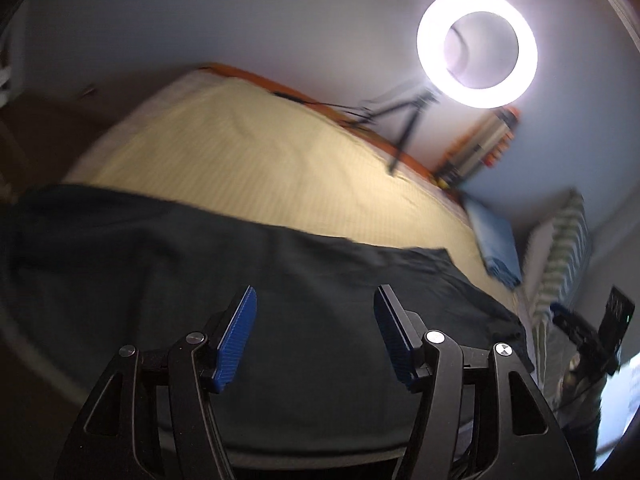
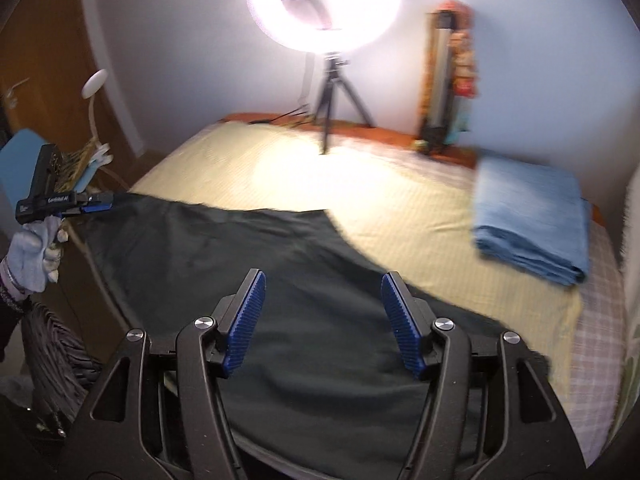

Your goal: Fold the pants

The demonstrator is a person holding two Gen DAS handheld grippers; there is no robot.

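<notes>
Left hand-held gripper and right hand-held gripper: jaws apart, empty, angled downward.

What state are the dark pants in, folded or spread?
Spread, or at most partly folded: the dark pants lie as one broad flat sheet across the bed. Whether layers are doubled, cannot tell.

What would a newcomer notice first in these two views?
The glaring ring light on its tripod at the far edge of the bed dominates both views. Next come the dark pants spread across the near side of the yellow sheet, and a folded blue blanket to the right.
</notes>
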